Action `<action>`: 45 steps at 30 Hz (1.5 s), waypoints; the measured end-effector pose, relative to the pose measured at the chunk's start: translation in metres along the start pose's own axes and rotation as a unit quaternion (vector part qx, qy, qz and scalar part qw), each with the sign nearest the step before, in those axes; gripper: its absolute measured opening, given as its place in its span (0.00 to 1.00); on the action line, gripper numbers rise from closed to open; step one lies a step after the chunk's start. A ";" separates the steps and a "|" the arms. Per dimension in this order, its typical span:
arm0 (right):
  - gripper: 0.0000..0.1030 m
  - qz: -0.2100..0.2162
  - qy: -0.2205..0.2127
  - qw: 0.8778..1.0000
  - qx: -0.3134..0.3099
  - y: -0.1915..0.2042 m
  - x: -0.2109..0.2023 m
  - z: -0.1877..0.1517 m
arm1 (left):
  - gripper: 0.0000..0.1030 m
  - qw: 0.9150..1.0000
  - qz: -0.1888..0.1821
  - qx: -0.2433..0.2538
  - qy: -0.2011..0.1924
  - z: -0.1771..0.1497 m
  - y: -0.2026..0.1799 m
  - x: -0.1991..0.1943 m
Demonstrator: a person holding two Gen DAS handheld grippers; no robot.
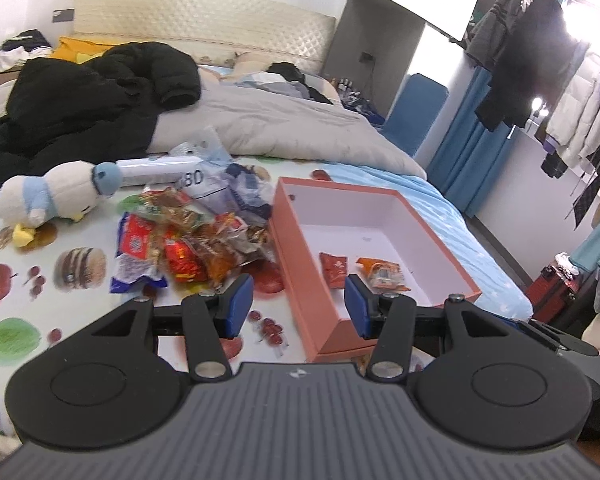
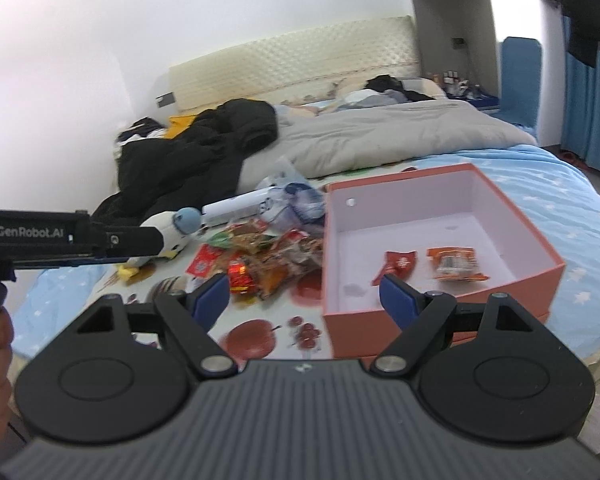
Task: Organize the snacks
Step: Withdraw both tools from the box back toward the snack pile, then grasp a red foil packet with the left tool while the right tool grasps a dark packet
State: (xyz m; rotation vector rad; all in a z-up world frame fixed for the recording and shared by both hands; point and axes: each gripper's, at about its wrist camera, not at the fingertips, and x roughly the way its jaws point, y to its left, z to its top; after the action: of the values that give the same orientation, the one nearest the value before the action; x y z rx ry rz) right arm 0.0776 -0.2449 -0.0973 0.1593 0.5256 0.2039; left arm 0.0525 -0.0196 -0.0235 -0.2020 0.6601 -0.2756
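Note:
A pile of snack packets (image 1: 188, 240) lies on the fruit-print sheet, left of an open orange box (image 1: 296, 276). In the box lie a red packet (image 1: 334, 269) and an orange packet (image 1: 382, 273). My left gripper (image 1: 298, 306) is open and empty, held above the box's near left wall. In the right wrist view the pile (image 2: 268, 258), the box (image 2: 556, 270), the red packet (image 2: 398, 265) and the orange packet (image 2: 456, 264) show. My right gripper (image 2: 304, 300) is open and empty, near the box's front left corner. The left gripper's body (image 2: 60, 236) shows at left.
A plush duck (image 1: 48, 196) lies left of the pile, with a white tube (image 1: 156, 168) and clear bags (image 1: 220, 176) behind. A black jacket (image 1: 80, 96) and grey duvet (image 1: 284, 124) cover the far bed. Hanging clothes (image 1: 540, 76) and a red suitcase (image 1: 552, 284) stand right.

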 end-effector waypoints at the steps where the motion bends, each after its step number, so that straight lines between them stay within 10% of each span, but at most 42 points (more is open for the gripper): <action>1: 0.81 0.005 0.002 1.000 -0.004 0.005 0.001 -0.002 | 0.55 1.000 0.005 -0.001 0.000 -0.003 0.004 -0.003; 22: 0.81 0.035 0.023 0.998 -0.055 0.037 0.021 -0.032 | 0.55 0.996 0.046 -0.064 0.035 -0.047 0.064 0.014; 45: 0.68 0.063 0.090 0.986 -0.125 0.063 0.158 -0.044 | 0.54 0.980 0.083 -0.171 0.062 -0.035 0.192 0.160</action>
State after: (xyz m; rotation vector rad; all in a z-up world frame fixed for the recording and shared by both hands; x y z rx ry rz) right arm 0.1793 -0.1431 -0.1977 -0.0709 0.6650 0.4077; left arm 0.1876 0.1078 -0.1940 -0.4596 0.8427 -0.0106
